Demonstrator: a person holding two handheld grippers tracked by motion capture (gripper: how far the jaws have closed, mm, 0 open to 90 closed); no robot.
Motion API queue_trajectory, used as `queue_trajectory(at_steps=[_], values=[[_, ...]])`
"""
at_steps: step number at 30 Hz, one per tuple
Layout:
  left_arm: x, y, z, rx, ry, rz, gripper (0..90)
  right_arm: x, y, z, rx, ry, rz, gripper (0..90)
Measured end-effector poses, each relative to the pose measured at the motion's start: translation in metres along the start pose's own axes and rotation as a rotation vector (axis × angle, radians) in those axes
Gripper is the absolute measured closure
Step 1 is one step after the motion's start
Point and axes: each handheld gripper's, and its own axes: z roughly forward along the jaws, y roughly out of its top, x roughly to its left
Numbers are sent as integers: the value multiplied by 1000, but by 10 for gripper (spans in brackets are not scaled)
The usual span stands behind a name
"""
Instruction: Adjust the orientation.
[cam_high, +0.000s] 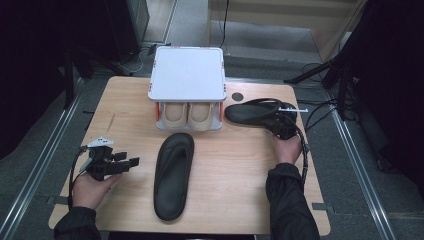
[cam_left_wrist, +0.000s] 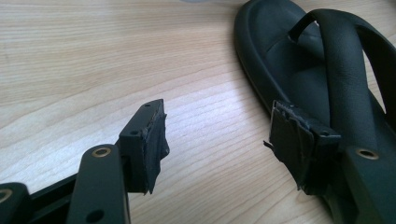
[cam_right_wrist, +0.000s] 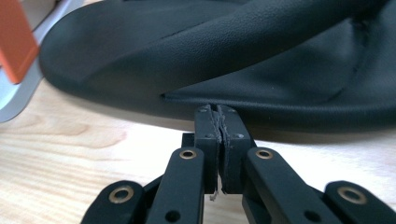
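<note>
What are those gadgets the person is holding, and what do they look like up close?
Each hand holds a black two-jaw gripper. The left gripper carries a grey three-cornered plate on top; its fingers are flat black bars with brass-ringed pivot holes and worn, frayed dark pads. The right gripper has the same linkage, and a black cable trails from it. The person wears dark sleeves.

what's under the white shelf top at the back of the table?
Under the white shelf top, a pair of beige shoes sits side by side, toes facing forward, between orange side posts. The shoes' rear parts are covered by the top.
</note>
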Motion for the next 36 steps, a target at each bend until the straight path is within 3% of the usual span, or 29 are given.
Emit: queue_trajectory(at_steps=[6, 13, 16, 21, 27, 36], values=[[2, -2, -3, -5, 6, -12, 368, -13, 5, 3, -14, -13, 38, 885], [3, -3, -5, -7, 18, -16, 368, -18, 14, 9, -15, -35, 33, 884], [4, -3, -4, -7, 16, -18, 368, -17, 15, 9, -18, -23, 39, 885], [3, -3, -4, -9, 15, -15, 368, -6, 19, 0, -38, 10, 30, 897], [5, -3, -5, -6, 13, -17, 367, 20, 24, -6, -38, 45, -7, 900], [6, -6, -7, 1, 23, -22, 366, 48, 28, 3, -41, 101, -47, 900]])
